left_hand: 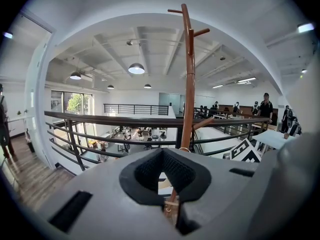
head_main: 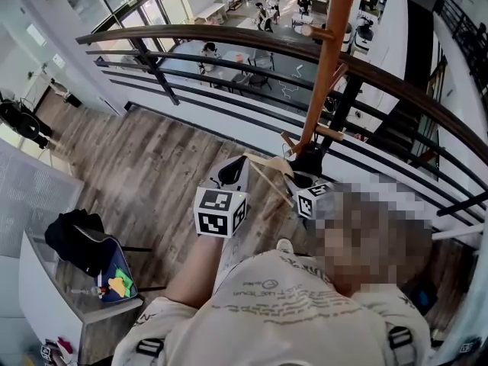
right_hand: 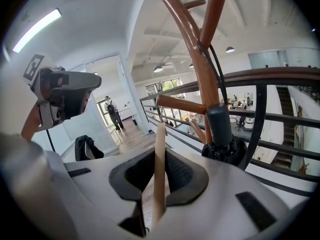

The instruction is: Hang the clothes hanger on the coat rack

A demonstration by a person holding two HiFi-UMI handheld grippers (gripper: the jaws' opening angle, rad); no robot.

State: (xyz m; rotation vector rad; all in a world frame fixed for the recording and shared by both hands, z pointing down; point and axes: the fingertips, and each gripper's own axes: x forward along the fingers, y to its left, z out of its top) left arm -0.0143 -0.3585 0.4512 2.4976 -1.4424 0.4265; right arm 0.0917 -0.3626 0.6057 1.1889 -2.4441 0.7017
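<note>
The wooden hanger (head_main: 271, 183) is held between both tools, low in front of the person, with its long axis running left to right. The right tool (right_hand: 158, 181) is closed about halfway on a pale bar of the hanger. The left tool (left_hand: 165, 176) appears closed on the other end. The coat rack (head_main: 326, 67) rises just beyond, to the far right. Its nearest peg (right_hand: 181, 104) sits above the right tool, so the hanger probably has to go up and away, with the right hand nearer.

A dark curved railing (head_main: 229, 36) runs past, wood-plank floor (head_main: 145, 158) underfoot. Beyond it, down below, desks and chairs (head_main: 252, 71) fill an open hall. Round pendant lamps (left_hand: 136, 69) glow under the white ceiling (left_hand: 115, 44), and daylight comes through tall windows (left_hand: 75, 104).
</note>
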